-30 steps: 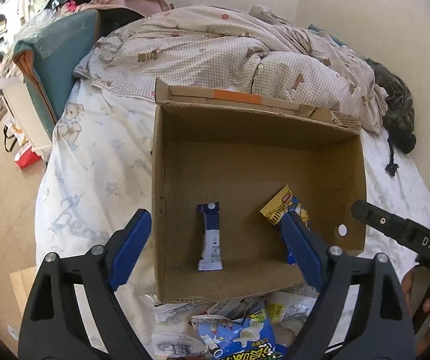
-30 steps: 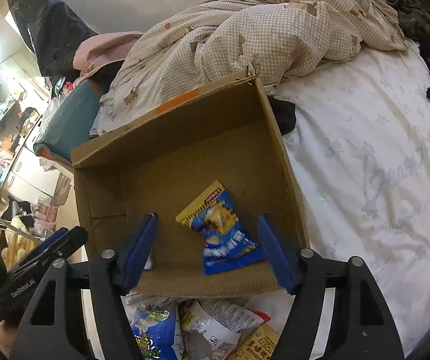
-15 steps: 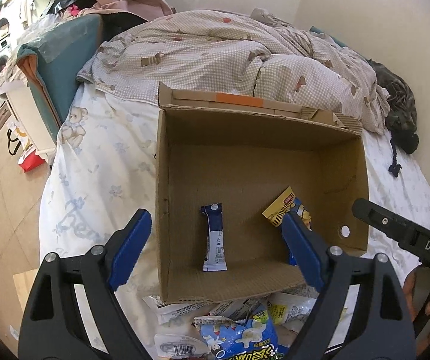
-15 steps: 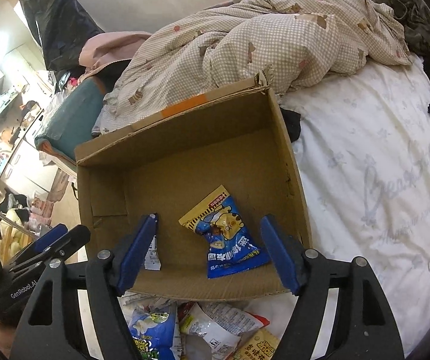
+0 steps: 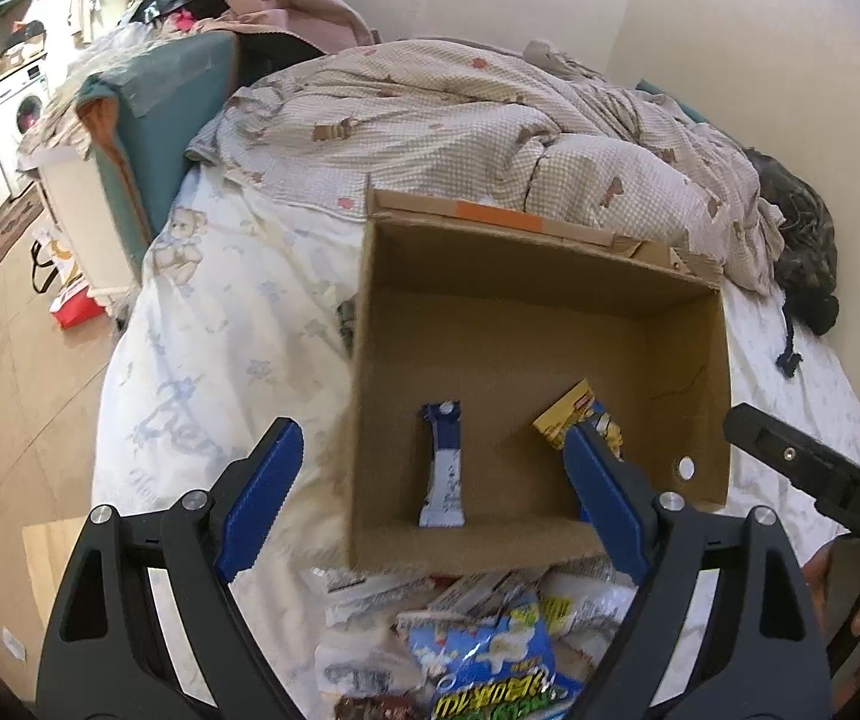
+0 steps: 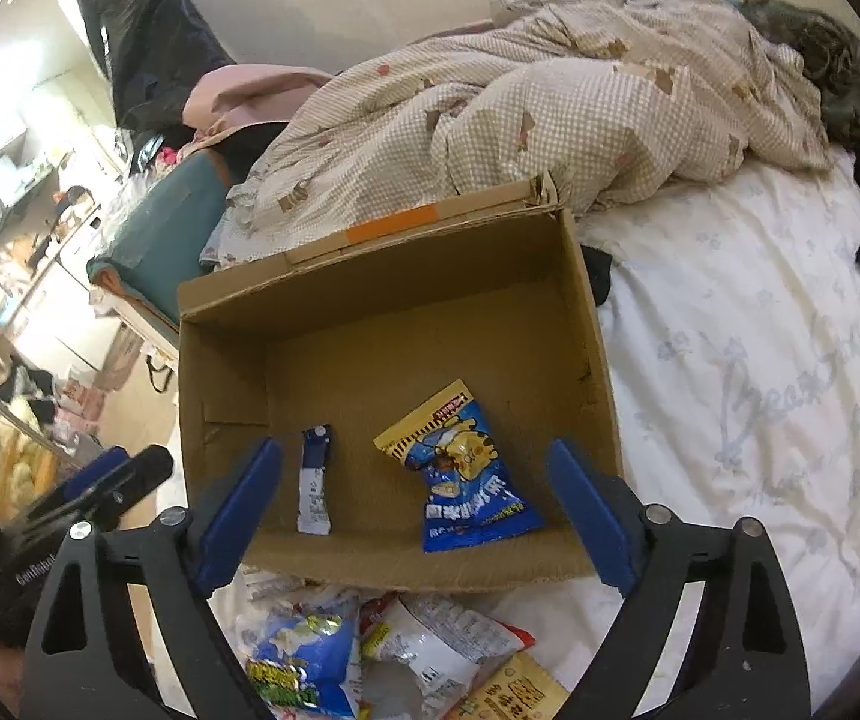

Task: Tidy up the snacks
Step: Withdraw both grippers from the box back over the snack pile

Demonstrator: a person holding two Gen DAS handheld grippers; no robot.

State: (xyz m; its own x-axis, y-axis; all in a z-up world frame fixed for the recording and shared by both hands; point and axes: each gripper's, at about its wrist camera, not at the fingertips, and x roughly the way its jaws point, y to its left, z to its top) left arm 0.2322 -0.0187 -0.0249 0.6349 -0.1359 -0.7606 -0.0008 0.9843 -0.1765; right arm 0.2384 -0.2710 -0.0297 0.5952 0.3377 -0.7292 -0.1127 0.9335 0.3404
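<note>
Pointing both grippers down at the box (image 6: 586,324).
My right gripper (image 6: 414,510) is opening, empty, above the blue bag (image 6: 466,480); my left gripper (image 5: 430,489) stands wide, empty.

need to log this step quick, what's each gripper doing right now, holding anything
Left gripper: open, holding nothing, above the cardboard box.
Right gripper: jaws opening, nothing between them; the blue snack bag lies free in the box.

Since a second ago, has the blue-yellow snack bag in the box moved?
No. The snack bag lies in the same spot beside the box's right wall; only the camera shifted.
</note>
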